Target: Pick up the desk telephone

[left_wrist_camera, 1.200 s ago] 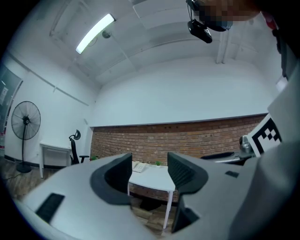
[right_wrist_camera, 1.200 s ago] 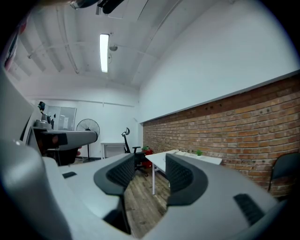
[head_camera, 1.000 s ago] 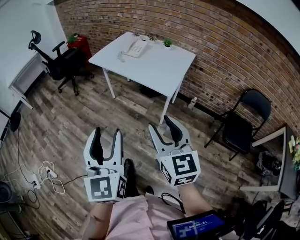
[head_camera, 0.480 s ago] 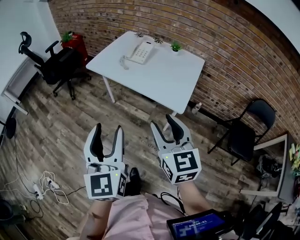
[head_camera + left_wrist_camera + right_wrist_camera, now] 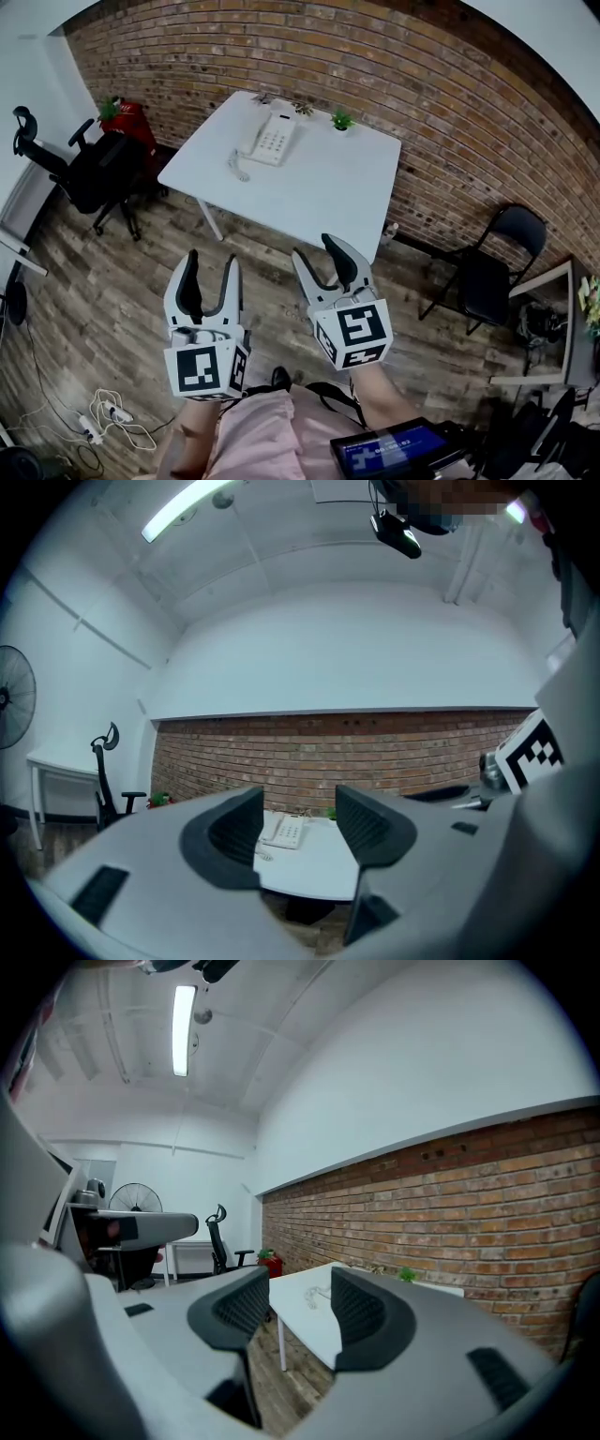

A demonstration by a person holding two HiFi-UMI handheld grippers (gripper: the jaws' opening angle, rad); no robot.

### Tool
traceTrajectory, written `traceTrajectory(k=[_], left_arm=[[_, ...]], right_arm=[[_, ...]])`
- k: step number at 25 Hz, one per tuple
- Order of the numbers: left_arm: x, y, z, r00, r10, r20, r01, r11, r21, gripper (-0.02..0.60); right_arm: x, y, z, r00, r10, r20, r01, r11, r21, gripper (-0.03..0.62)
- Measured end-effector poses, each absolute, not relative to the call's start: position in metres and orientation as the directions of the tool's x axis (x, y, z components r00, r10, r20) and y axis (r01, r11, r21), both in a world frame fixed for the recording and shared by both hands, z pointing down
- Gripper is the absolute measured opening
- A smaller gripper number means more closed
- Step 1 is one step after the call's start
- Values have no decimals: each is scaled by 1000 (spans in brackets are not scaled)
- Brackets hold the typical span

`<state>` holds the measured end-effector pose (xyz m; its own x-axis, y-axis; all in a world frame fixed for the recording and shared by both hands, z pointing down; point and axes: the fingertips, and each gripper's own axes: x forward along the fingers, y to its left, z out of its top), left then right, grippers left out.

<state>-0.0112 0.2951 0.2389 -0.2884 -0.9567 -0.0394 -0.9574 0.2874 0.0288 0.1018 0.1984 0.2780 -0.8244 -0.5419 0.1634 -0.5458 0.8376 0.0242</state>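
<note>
The white desk telephone (image 5: 269, 142) lies near the far left of a white table (image 5: 323, 192) against the brick wall, its coiled cord trailing left. Both grippers hang over the wooden floor, short of the table's near edge. My left gripper (image 5: 211, 267) is open and empty. My right gripper (image 5: 317, 251) is open and empty too. In the left gripper view the telephone (image 5: 285, 831) shows far off between the fingers (image 5: 232, 829). In the right gripper view only the table (image 5: 309, 1321) and the cord (image 5: 316, 1295) show between the jaws.
Two small potted plants (image 5: 343, 120) stand at the table's back edge. A black office chair (image 5: 89, 173) and a red box (image 5: 127, 120) are to the left. A black folding chair (image 5: 492, 262) stands to the right. Cables and a power strip (image 5: 112, 417) lie on the floor.
The table and telephone have come nearer and lower in the head view. Both grippers have travelled forward toward the table, jaws unchanged.
</note>
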Motion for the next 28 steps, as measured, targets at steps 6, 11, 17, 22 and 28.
traceTrajectory(k=[6, 11, 17, 22, 28], left_arm=[[-33, 269, 250, -265, -964, -15, -964, 264, 36, 236], [-40, 255, 265, -245, -969, 18, -969, 246, 34, 236], [-55, 227, 288, -226, -973, 41, -973, 228, 26, 236], [-74, 179, 298, -203, -977, 66, -978, 205, 25, 247], [-103, 123, 311, -186, -976, 113, -980, 193, 53, 258]], right_arm=[[85, 175, 284, -809, -563, 168, -568, 823, 18, 212], [76, 160, 293, -800, -572, 181, -580, 814, 9, 212], [55, 133, 303, -799, -577, 169, -584, 812, 12, 212], [38, 86, 317, -787, -584, 201, -596, 803, -2, 212], [11, 33, 326, -782, -576, 239, -597, 802, -20, 212]])
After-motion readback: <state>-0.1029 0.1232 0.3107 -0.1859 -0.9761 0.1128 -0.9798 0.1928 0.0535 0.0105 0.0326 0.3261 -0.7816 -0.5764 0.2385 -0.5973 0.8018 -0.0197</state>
